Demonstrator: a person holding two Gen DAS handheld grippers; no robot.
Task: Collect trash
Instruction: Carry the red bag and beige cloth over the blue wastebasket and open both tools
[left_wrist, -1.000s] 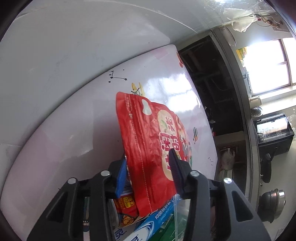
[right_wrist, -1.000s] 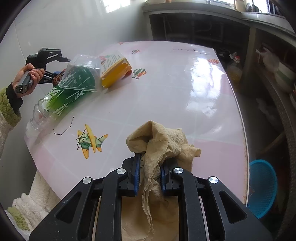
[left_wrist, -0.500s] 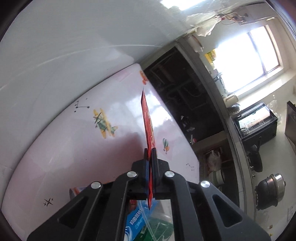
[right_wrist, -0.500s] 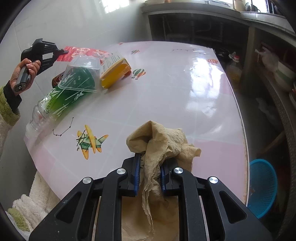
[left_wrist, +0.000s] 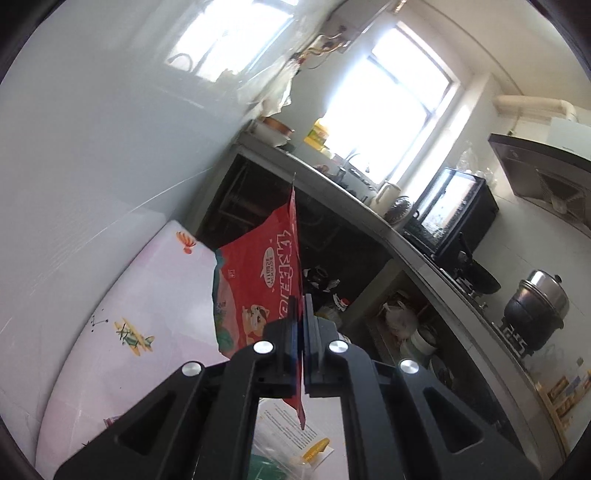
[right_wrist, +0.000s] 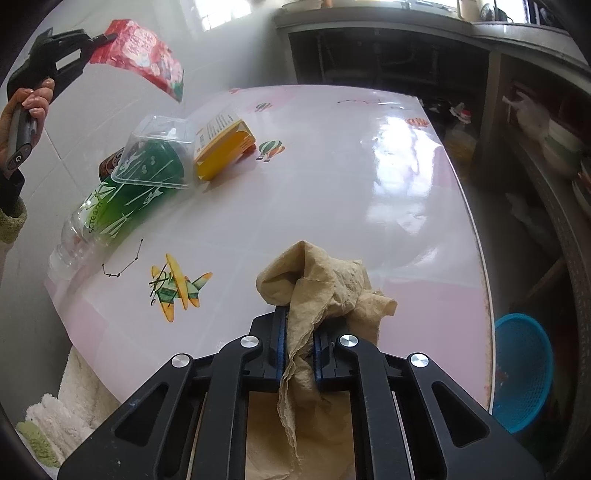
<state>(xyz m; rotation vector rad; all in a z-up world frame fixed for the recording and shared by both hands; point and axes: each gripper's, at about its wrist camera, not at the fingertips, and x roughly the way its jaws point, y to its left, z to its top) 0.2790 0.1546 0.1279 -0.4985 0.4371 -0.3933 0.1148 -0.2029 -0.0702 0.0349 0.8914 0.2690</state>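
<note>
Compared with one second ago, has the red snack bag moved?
Yes. The red snack bag rose off the pink table, held in the left gripper, above the green bottle.

Kitchen. Glossy pale wall (left_wrist: 92, 147) beside a round pink-and-white table (right_wrist: 332, 184) printed with aeroplanes and balloons. Bright window (left_wrist: 391, 110) above a long grey counter (left_wrist: 417, 254), dark open shelving beneath. Steel pot (left_wrist: 539, 306) on the stove. Blue basket (right_wrist: 524, 373) on the floor beside the table.
</note>
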